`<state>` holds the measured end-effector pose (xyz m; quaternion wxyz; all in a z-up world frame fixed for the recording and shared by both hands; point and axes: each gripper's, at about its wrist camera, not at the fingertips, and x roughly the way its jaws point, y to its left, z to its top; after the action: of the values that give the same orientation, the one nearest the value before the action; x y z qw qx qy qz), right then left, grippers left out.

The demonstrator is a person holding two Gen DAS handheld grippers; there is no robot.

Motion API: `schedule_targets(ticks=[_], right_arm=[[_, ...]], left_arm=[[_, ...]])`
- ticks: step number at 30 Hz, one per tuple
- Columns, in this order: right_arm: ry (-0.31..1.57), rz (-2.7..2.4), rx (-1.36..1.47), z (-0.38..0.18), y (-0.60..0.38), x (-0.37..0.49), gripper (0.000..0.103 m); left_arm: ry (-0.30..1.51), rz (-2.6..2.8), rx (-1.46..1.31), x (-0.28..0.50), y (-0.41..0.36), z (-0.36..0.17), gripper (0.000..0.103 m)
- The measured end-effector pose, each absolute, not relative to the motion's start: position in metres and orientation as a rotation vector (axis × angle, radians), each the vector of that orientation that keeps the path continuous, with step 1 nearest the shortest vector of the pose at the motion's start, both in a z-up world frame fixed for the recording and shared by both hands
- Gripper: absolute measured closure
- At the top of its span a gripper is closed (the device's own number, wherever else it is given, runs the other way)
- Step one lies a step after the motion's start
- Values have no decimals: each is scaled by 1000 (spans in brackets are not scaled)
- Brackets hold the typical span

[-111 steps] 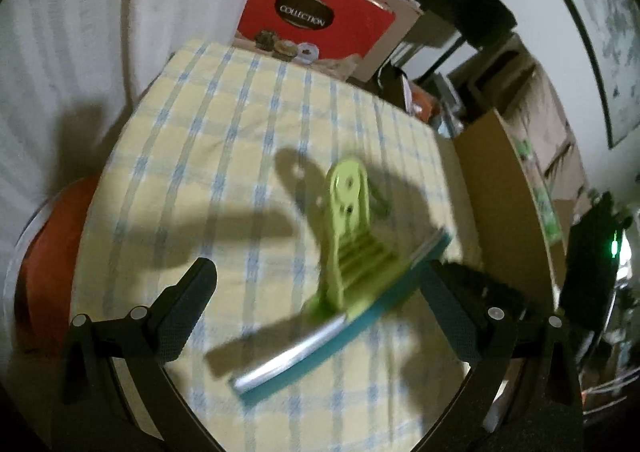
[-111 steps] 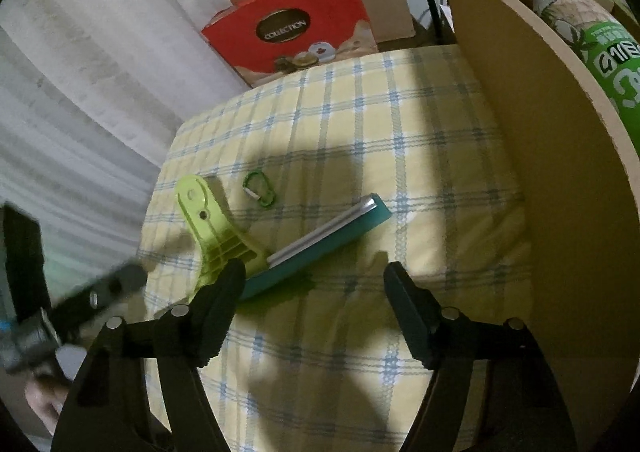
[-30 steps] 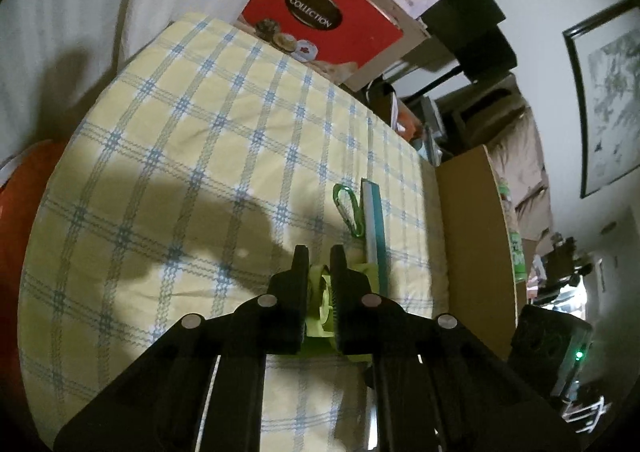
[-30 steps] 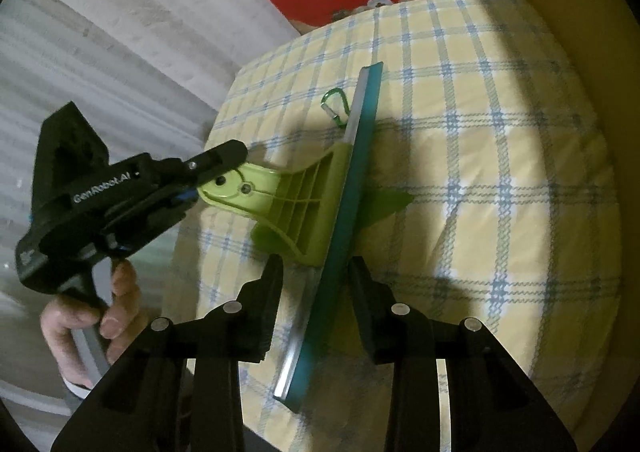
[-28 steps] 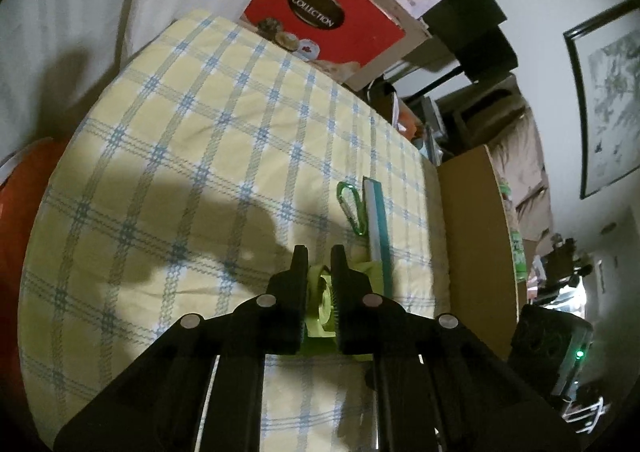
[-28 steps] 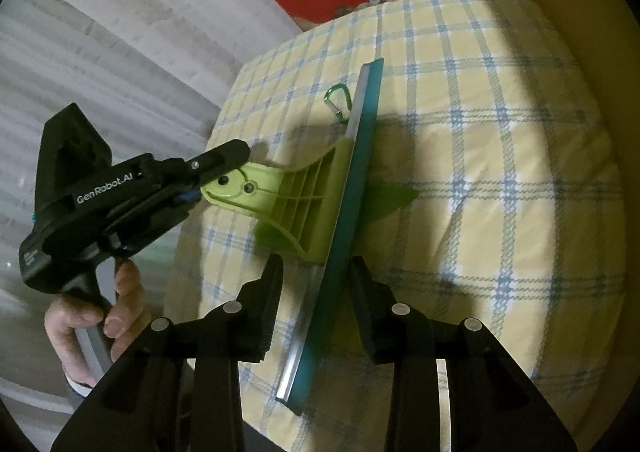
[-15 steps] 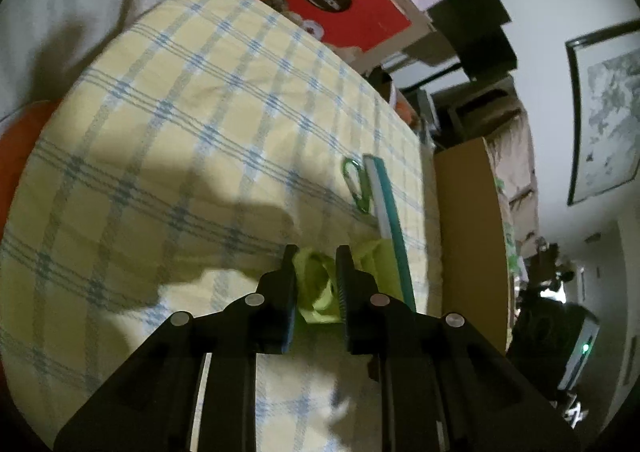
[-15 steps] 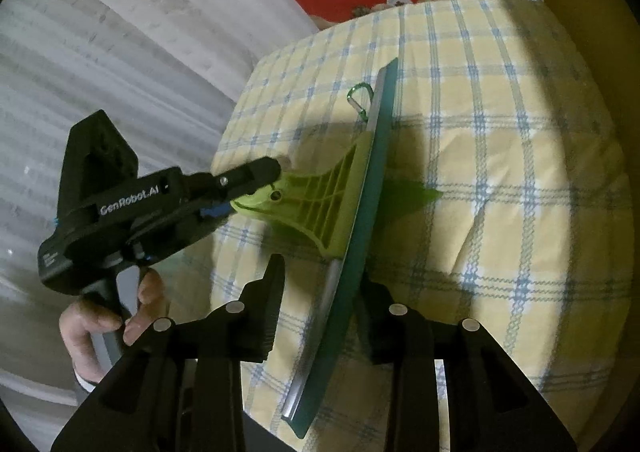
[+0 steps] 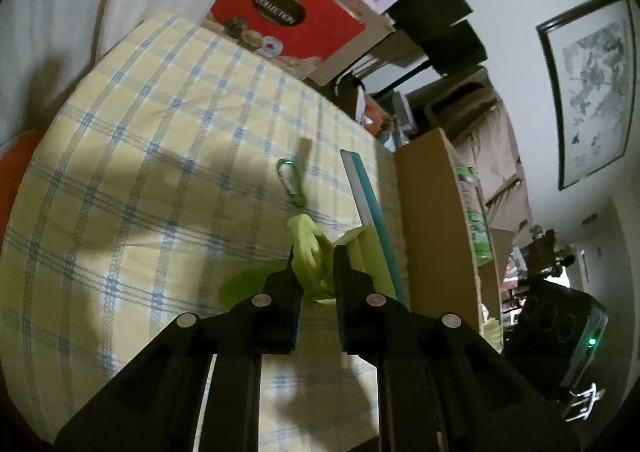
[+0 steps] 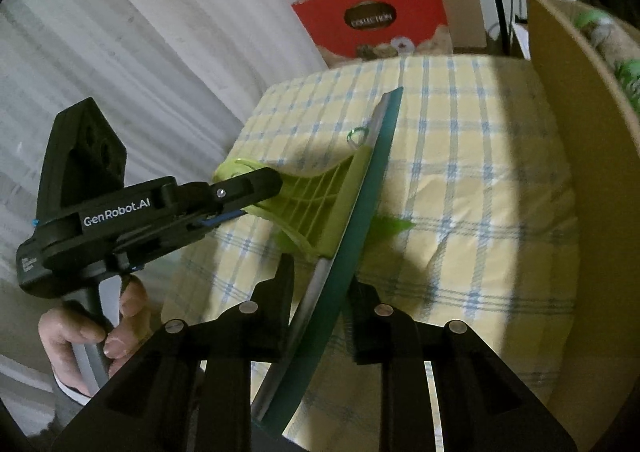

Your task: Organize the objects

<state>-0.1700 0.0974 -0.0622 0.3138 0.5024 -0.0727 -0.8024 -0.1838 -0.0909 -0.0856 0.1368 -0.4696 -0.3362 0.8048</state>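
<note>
The squeegee (image 10: 340, 212) is held off the yellow checked cloth (image 10: 472, 156) by both grippers at once. The left gripper (image 9: 314, 264) has its jaws closed on the lime-green handle, which fills the gap between them and hides its own tip there. In the right wrist view the same left gripper (image 10: 256, 182) covers the handle's rounded end, and the hand (image 10: 100, 328) under it is cut off by the picture's rim. The right gripper (image 10: 320, 284) has its jaws closed on the teal blade near its lower end; the blade runs forward and up from between them, and its nearest end drops out of sight behind the gripper's body.

A green carabiner (image 9: 291, 182) lies on the cloth ahead of the left jaws and a little to their left, apart from the blade. From the right wrist only one loop of the carabiner (image 10: 357, 134) shows, the blade covering the remainder.

To the right of both sets of jaws stands a brown cardboard panel (image 10: 580, 156). Behind its edge, green printed packaging (image 9: 476, 220) shows in part; whether the panel belongs to a box I cannot tell. Far ahead, beyond the cloth's edge, stands a red box (image 10: 376, 24) with a dark oval label, its lettering blurred.
</note>
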Motion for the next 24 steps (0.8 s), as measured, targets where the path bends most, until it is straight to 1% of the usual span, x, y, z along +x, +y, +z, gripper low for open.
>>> schedule_targets(ticks=[9, 13, 18, 24], right_arm=[[-152, -2175, 1247, -27, 124, -161, 81], [-145, -2211, 1226, -9, 146, -160, 81], [-152, -2256, 1211, 10, 184, -156, 81], [-160, -2320, 1215, 26, 230, -155, 81]], left_arm=[[-924, 2329, -1283, -180, -57, -45, 90], [-904, 2305, -1253, -181, -32, -28, 90], [-820, 2288, -1234, -185, 10, -8, 90], [-760, 2241, -1241, -196, 61, 4, 90]])
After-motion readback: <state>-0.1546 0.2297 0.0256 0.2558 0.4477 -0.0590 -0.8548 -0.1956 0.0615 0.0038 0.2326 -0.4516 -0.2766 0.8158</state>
